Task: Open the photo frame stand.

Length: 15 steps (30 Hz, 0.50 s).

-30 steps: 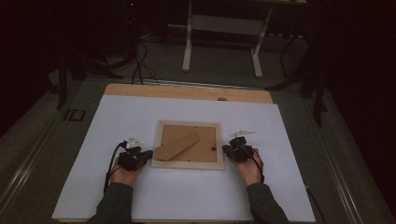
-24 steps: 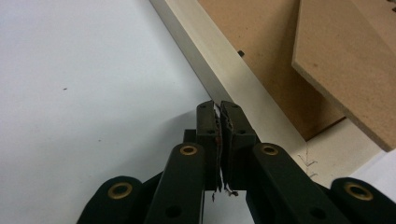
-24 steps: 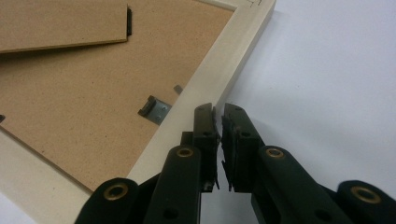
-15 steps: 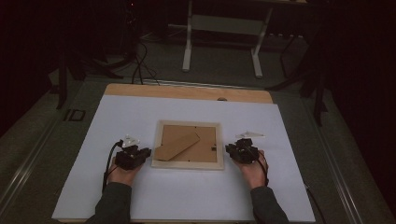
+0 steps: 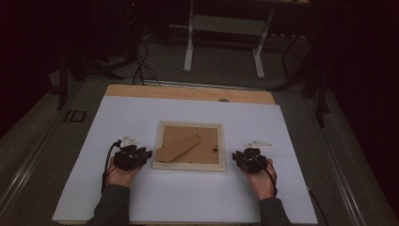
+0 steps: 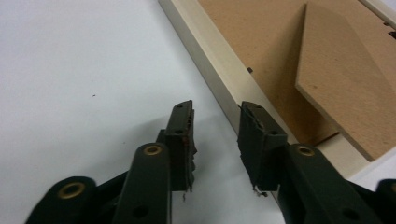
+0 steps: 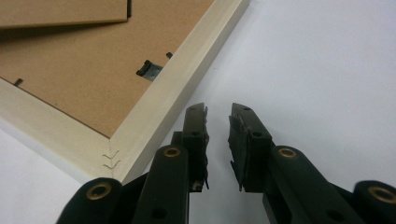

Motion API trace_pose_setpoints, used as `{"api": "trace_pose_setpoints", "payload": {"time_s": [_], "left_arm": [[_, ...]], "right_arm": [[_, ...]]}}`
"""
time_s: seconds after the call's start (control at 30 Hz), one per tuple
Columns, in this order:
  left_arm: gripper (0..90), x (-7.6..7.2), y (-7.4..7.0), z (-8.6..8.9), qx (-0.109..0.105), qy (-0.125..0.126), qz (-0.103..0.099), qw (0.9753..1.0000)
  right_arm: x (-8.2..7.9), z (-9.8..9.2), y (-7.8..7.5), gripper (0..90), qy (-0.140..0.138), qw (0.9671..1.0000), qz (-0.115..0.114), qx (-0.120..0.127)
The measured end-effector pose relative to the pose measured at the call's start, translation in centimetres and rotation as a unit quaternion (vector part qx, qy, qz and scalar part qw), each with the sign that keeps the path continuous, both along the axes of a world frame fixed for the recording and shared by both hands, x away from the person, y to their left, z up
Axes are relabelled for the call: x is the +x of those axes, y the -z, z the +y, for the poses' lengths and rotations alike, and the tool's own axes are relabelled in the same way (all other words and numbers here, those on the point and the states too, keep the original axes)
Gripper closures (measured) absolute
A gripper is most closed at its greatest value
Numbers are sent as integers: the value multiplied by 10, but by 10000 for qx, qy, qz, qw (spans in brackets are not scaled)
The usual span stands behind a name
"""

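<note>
Both forearms reach forward from the near edge, one to each side of the picture frame (image 5: 189,145). The left gripper (image 6: 215,140) lies low at the frame's left rail, jaws slightly parted and holding nothing. The right gripper (image 7: 218,135) rests just off the frame's right rail, jaws likewise parted a little and empty.

A picture frame (image 5: 189,146) lies face down on the table (image 5: 141,108), with its stand flap (image 5: 178,148) resting on the frame's back board. The left gripper (image 5: 147,154) sits just beside the frame's left edge. In the left gripper view, the frame's rail (image 6: 219,74) runs ahead of the fingertips, passing under the right-hand finger (image 6: 254,140). The right gripper (image 5: 236,157) sits just beside the frame's right edge. In the right gripper view, the frame's corner (image 7: 112,158) lies left of the fingers, and a clip (image 7: 149,70) sits ahead and left.
</note>
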<state>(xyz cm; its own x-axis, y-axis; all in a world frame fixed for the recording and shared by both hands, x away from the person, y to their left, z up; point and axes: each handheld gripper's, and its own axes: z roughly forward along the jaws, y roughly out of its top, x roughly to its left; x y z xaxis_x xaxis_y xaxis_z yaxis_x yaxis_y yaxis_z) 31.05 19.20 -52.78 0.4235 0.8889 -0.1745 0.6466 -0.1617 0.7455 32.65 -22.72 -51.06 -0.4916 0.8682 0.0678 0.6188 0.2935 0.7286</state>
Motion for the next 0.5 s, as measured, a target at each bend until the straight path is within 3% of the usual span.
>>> {"api": "trace_pose_setpoints", "payload": {"time_s": [0.27,0.4,0.5], "left_arm": [[579,1,-3,6,-110,-76,81,9999],[563,2,-12,11,-128,-22,26,9999],[546,4,-28,15,-234,86,-129,9996]], "right_arm": [[-2,-5,-5,742,60,9999,-80,19],[-3,-8,-3,741,73,10000,-34,8],[-3,-9,1,737,69,10000,17,-58]]}}
